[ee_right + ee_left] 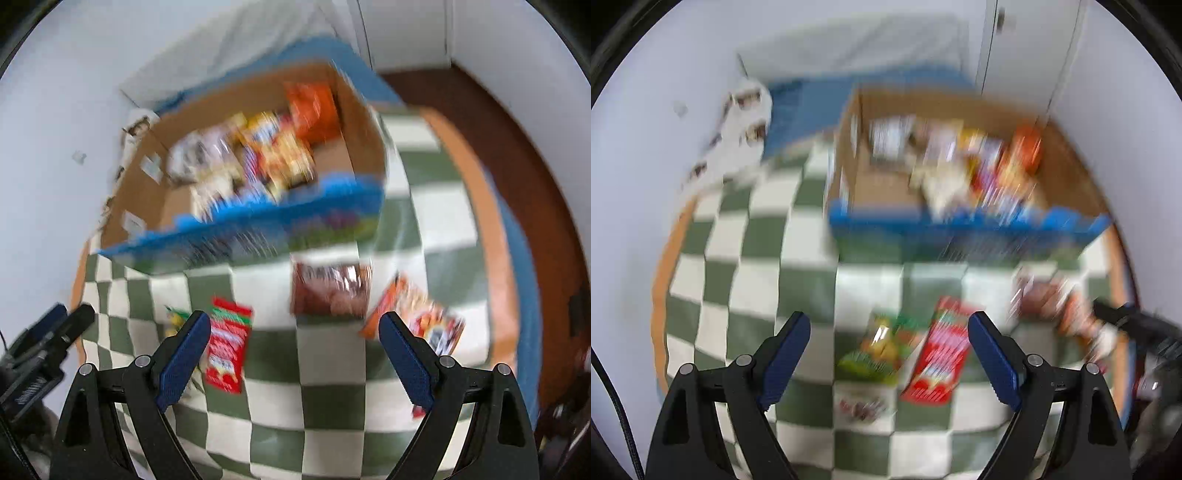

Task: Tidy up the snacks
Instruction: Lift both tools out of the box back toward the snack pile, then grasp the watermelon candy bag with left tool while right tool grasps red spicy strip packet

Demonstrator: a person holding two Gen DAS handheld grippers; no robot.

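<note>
Brown packet (330,290) sharp from right wrist only

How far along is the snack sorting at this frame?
Partly done. The cardboard box already holds several packets. Both the left gripper and right gripper are open and empty. Left on the checkered cloth: the red packet, brown packet, orange packet and green packet.
</note>
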